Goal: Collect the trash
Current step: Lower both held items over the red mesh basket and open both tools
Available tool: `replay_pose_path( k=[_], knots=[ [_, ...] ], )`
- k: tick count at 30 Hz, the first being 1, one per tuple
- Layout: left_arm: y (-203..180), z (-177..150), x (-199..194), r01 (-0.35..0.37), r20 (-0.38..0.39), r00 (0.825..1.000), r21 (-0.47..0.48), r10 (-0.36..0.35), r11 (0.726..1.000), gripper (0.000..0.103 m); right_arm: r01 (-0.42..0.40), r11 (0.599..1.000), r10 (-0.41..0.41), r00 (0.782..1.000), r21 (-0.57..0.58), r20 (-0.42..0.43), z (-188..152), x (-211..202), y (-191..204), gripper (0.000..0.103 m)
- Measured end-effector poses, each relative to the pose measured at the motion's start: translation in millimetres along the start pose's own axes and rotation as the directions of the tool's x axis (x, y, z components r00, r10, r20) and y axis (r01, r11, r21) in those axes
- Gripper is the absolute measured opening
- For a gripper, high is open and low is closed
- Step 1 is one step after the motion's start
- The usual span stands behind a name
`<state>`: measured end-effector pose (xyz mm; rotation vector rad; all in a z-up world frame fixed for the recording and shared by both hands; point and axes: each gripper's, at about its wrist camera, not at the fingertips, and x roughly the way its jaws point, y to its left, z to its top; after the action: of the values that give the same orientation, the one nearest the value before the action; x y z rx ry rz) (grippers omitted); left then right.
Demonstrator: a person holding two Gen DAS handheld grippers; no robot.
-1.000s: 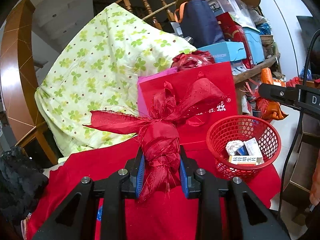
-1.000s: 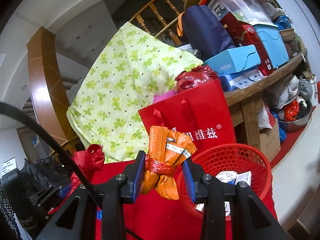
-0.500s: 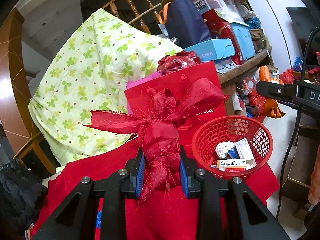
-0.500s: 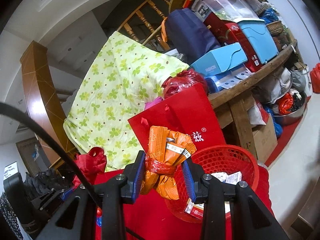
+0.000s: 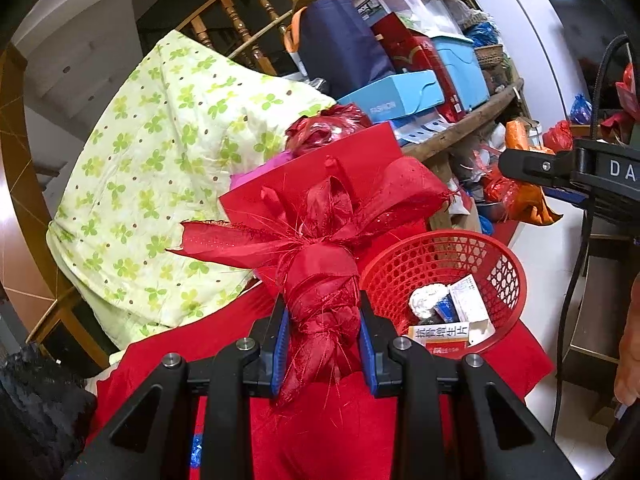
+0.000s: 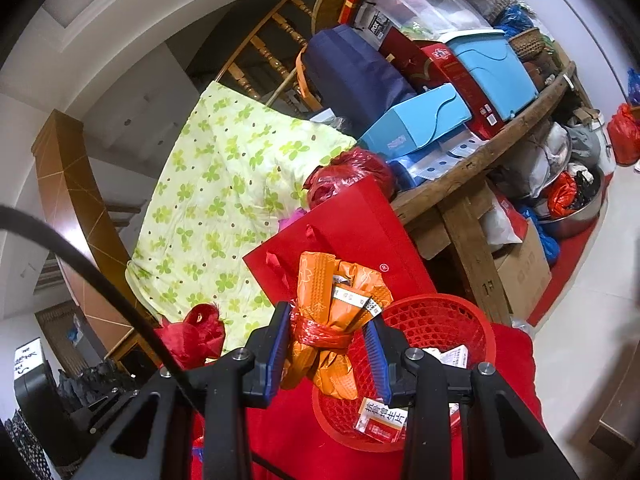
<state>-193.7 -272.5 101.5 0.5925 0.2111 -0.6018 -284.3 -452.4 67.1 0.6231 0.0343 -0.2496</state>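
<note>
My left gripper [image 5: 322, 338] was clamped on a knotted bundle of frayed red ribbon [image 5: 320, 280], its gauzy tails fanning out above the jaws. My right gripper [image 6: 330, 354] pinched a crinkled orange wrapper bundle [image 6: 336, 320] cinched by a red band. The round red mesh basket [image 5: 444, 256] sat near right on the red cloth [image 5: 360, 432], holding small cardboard boxes [image 5: 444, 336] and crumpled foil.
</note>
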Motion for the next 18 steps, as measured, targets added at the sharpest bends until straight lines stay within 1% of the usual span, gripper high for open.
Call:
replay_pose_path(
  k=[18],
  knots=[
    [-31, 10, 8, 0.047, -0.009, 0.999, 0.057, -0.046, 0.997, 0.032, 0.019, 0.998, -0.020, 1.000, 0.065, 0.014, 4, -9, -29, 0.039]
  ],
)
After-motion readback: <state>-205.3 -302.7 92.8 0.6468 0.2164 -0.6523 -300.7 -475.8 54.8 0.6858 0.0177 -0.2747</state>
